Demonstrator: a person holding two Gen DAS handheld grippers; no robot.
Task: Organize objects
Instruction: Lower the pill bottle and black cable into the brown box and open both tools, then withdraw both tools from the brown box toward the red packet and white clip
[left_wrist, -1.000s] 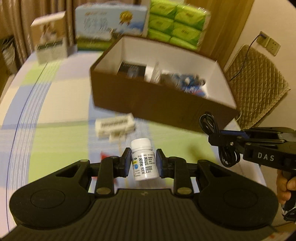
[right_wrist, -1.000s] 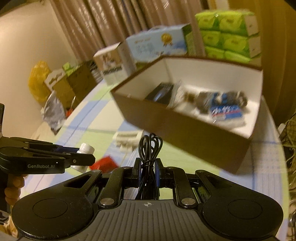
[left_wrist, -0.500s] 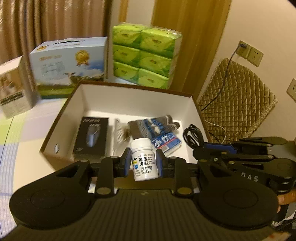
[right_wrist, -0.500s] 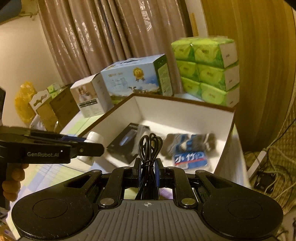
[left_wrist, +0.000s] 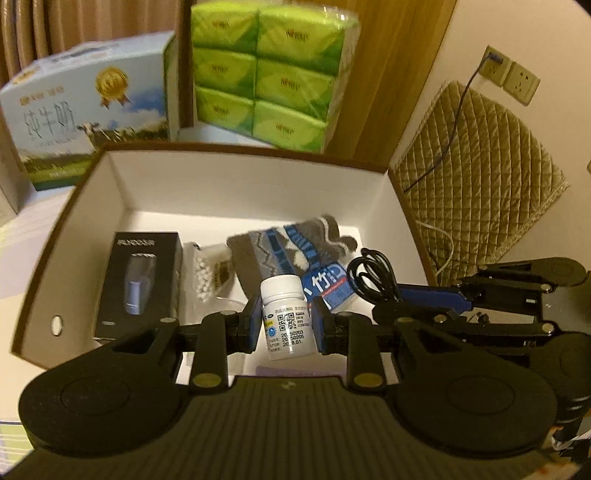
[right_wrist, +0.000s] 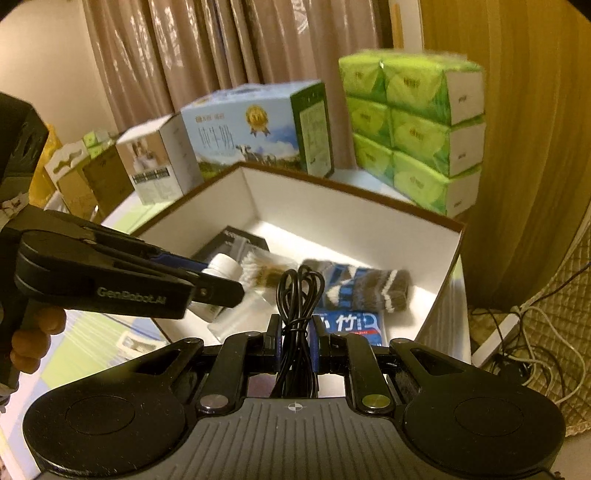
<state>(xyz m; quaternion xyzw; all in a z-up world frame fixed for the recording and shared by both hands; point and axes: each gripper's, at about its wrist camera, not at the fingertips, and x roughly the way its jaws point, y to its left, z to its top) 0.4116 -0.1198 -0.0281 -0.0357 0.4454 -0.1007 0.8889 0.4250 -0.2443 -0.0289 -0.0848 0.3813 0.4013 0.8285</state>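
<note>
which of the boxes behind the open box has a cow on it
The large light-blue carton with the gold medal, standing between the small white box and the green tissue packs; only it shows cows on grass.

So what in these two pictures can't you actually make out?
- White pill bottle: left wrist view, label print too small to read beyond a code and some digits.
- Black cable: right wrist view, its lower end is hidden behind the right gripper.
- Black box: right wrist view, mostly covered by the left gripper.
- Box floor: partly hidden under the socks.
</note>
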